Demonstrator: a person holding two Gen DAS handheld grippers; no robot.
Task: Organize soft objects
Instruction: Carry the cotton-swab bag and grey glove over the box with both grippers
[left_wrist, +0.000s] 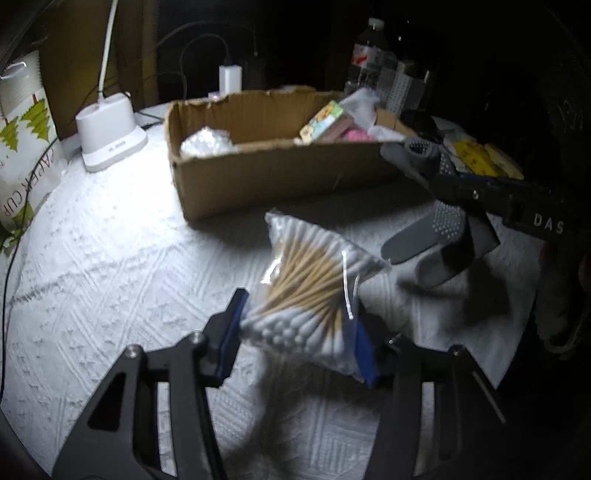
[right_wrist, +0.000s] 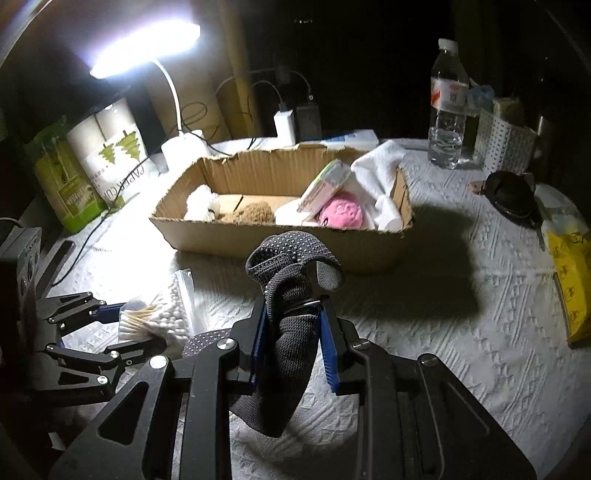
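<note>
Between the blue pads of the left gripper (left_wrist: 299, 332), in the left wrist view, a clear bag of cotton swabs (left_wrist: 317, 284) is being held up off the white textured bench (left_wrist: 110, 258), the jaws closed on its lower end where the cotton tips are bunched. It is judged light and slippery: the plastic film gives little purchase, and the wooden sticks inside lend stiffness along one line only, so a hold across the packed tips is thought firmer than one on loose film. Beyond it the cardboard box (left_wrist: 280, 173) is seen, well apart from the bag, and to the right the other tool is caught in frame with a grey dotted sock (left_wrist: 421, 243) hanging from it. Over in the right wrist view, the right gripper (right_wrist: 293, 332) is seen with its jaws drawn narrow on that grey sock (right_wrist: 291, 314), gripped near the middle, the cuff flopping forward and the toe drooping below. It is judged soft, limp and light, the knit and grip dots resisting slip. Inside the box (right_wrist: 280, 236), a pink soft toy (right_wrist: 343, 214) and white cloth (right_wrist: 380, 173) are already lodged.
</note>
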